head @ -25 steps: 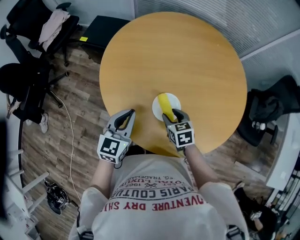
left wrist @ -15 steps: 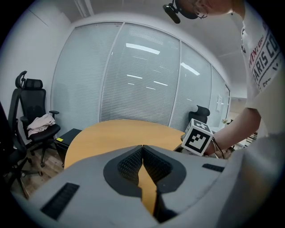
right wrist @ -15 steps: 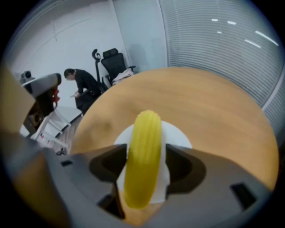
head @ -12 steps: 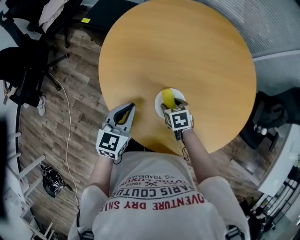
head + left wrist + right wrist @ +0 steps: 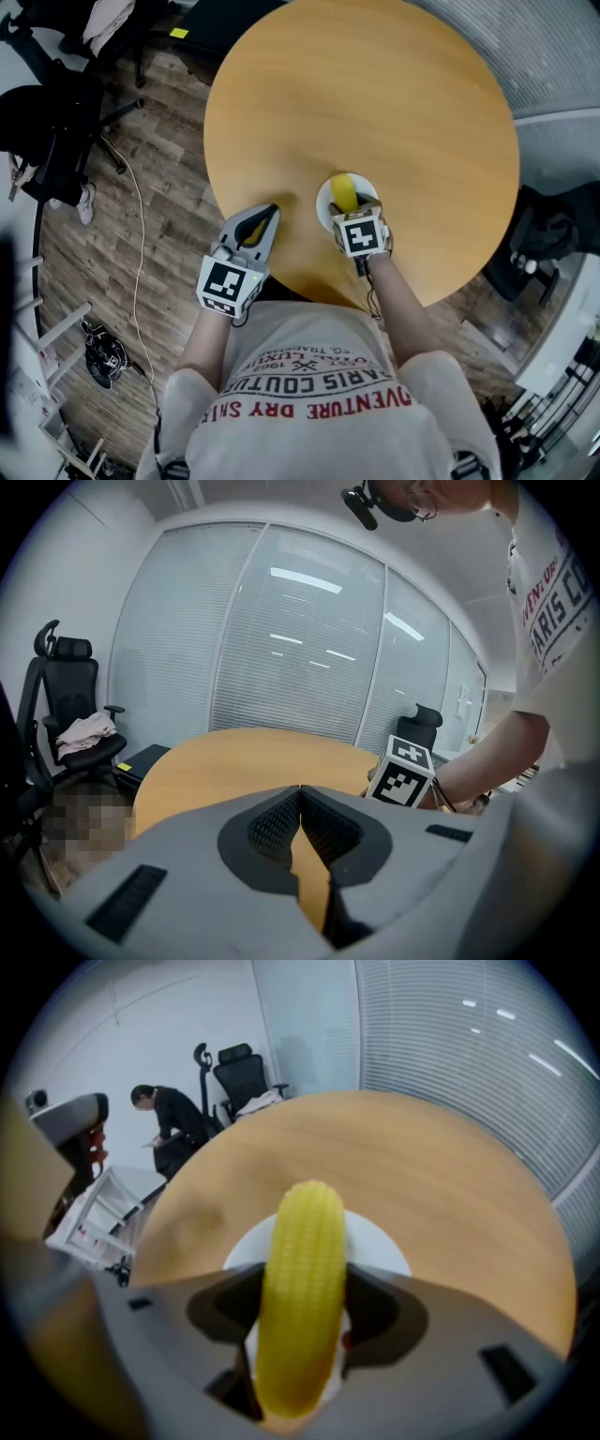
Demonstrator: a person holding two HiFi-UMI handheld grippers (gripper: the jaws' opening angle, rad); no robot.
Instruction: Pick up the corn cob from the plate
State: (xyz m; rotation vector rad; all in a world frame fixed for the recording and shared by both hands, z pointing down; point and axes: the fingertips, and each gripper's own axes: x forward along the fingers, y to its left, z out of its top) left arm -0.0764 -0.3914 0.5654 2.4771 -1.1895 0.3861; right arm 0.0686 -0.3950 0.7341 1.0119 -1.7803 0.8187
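The yellow corn cob [image 5: 343, 192] lies on a small white plate [image 5: 323, 202] near the front edge of the round wooden table [image 5: 375, 94]. My right gripper [image 5: 351, 210] points steeply down over the plate with its jaws spread wide. In the right gripper view the corn cob [image 5: 302, 1279] runs lengthwise between the two pads [image 5: 386, 1309], and the plate [image 5: 380, 1241] shows beneath it. The pads straddle the cob without clearly pressing on it. My left gripper [image 5: 269, 213] rests at the table's edge, left of the plate, shut and empty [image 5: 300, 789].
Office chairs [image 5: 56, 103] with clothes stand at the left on the wood floor, and another dark chair [image 5: 553, 225] at the right. A person [image 5: 169, 1119] stands by a chair in the background. Blinds cover the glass wall [image 5: 300, 649].
My right gripper has come down over the plate and its jaws have widened around the cob. The left gripper has sunk slightly at the table's edge.
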